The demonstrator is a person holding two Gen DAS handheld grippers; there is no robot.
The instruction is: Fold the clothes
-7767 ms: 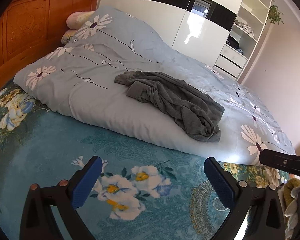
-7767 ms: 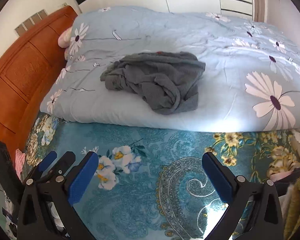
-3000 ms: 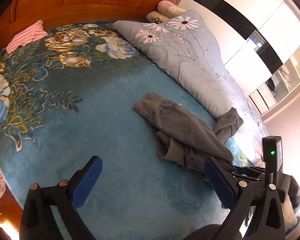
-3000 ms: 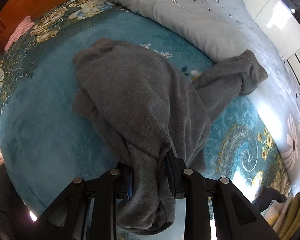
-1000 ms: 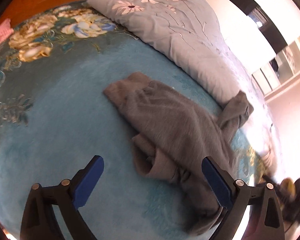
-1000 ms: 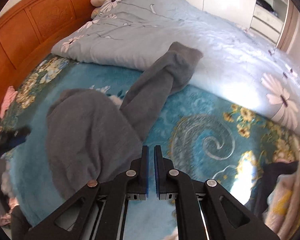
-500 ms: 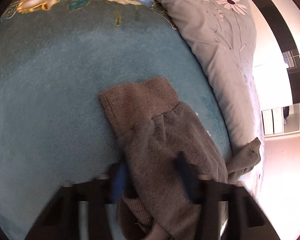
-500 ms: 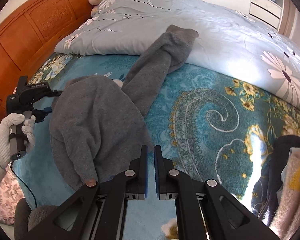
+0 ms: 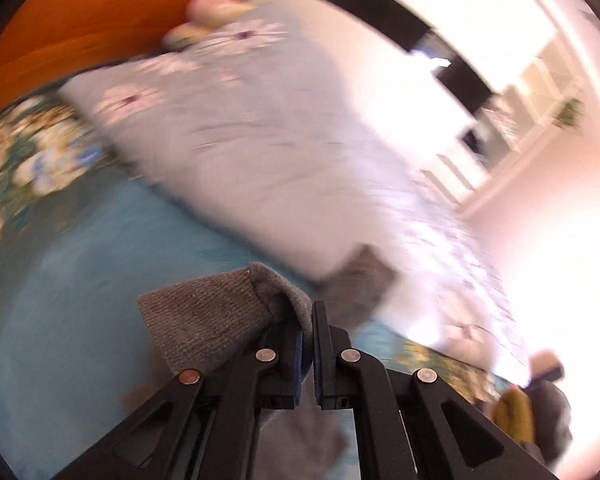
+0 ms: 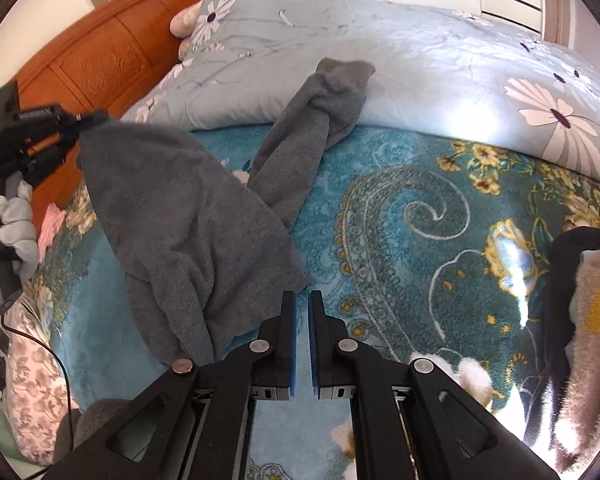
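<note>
A grey knit sweater [image 10: 196, 216] lies on the teal patterned bedspread [image 10: 412, 216], one sleeve [image 10: 320, 104] stretched up onto the pale blue quilt [image 10: 420, 60]. My left gripper [image 9: 307, 320] is shut on the sweater's ribbed edge [image 9: 212, 316] and holds it raised off the bed; it also shows at the left of the right wrist view [image 10: 80, 120]. My right gripper [image 10: 302, 304] is shut and empty, just in front of the sweater's near edge. The left wrist view is blurred.
A wooden headboard [image 10: 100, 56] and pillows [image 10: 184, 20] stand at the far left. A pile of other clothes [image 10: 580, 280] lies at the right edge of the bed. A wardrobe [image 9: 500, 80] stands beyond the bed.
My left gripper has closed on the sweater's ribbed edge and lifted it up and to the left. My right gripper stays shut and has barely moved.
</note>
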